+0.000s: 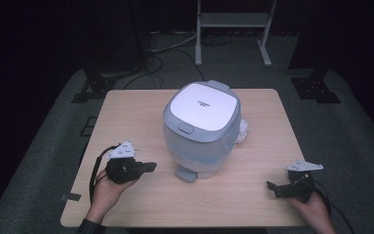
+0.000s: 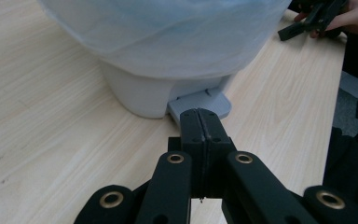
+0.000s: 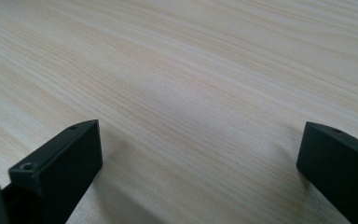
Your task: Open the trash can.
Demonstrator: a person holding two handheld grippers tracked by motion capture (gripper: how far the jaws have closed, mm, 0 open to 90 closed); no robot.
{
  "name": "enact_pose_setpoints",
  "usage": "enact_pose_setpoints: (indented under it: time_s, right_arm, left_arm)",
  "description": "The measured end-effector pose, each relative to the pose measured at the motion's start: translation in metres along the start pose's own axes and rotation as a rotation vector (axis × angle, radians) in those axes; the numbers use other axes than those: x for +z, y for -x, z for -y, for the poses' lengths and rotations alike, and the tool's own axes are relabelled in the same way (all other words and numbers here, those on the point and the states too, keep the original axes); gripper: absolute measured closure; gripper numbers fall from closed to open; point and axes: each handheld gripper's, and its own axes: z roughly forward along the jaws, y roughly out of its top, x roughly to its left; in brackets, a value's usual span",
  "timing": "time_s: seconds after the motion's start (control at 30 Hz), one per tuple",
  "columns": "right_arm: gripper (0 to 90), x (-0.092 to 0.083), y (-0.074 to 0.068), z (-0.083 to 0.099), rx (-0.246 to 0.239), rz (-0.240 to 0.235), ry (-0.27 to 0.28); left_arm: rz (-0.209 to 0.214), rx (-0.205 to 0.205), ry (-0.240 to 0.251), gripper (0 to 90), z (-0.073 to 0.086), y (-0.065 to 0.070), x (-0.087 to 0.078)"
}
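Pedal bin (image 1: 202,129) stands mid-tabletop. Your left gripper (image 2: 200,122) is pinched empty, aimed at the grey pedal (image 2: 200,101), seen closest in its own view. Your right gripper (image 1: 274,187), near the front right corner, gapes wide over bare wood.

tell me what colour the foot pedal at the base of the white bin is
Grey foot pedal, lighter than the black jaws before it; clearest in the left gripper view.

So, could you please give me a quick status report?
Left hand-held gripper shut, empty, facing bin pedal. Right hand-held gripper open, empty. Pedal bin lid closed.
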Motion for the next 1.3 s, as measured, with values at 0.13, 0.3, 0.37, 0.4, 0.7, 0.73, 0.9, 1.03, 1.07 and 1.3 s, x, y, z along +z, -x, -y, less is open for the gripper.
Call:
enact_pose_setpoints:
  time_s: [0.13,0.3,0.37,0.4,0.7,0.73,0.9,1.03,1.07,1.3]
  right_arm:
    - [0.0,0.000,0.000,0.000,-0.001,0.000,0.000]
    - [0.0,0.000,0.000,0.000,-0.001,0.000,0.000]
    - [0.0,0.000,0.000,0.000,-0.001,0.000,0.000]
    - [0.0,0.000,0.000,0.000,-0.001,0.000,0.000]
    - [0.0,0.000,0.000,0.000,-0.001,0.000,0.000]
    - [0.0,0.000,0.000,0.000,-0.001,0.000,0.000]
    - [0.0,0.000,0.000,0.000,-0.001,0.000,0.000]
    - [0.0,0.000,0.000,0.000,-0.001,0.000,0.001]
    - [0.0,0.000,0.000,0.000,-0.001,0.000,0.001]
    - [0.0,0.000,0.000,0.000,-0.001,0.000,0.001]
  left_arm:
    - [0.017,0.006,0.005,90.0,-0.007,0.002,-0.003]
    - [0.024,0.009,0.029,90.0,-0.018,0.005,-0.008]
    - [0.027,0.001,0.038,90.0,-0.022,0.006,-0.011]
    - [0.030,0.005,0.043,90.0,-0.027,0.008,-0.014]
    - [0.044,0.008,0.050,90.0,-0.037,0.010,-0.020]
    - [0.049,0.012,0.051,90.0,-0.041,0.010,-0.021]
    - [0.060,0.025,0.058,90.0,-0.050,0.014,-0.024]
    - [0.064,0.042,0.064,90.0,-0.061,0.016,-0.027]
    - [0.065,0.054,0.067,90.0,-0.066,0.017,-0.030]
    - [0.073,0.076,0.084,90.0,-0.082,0.019,-0.037]
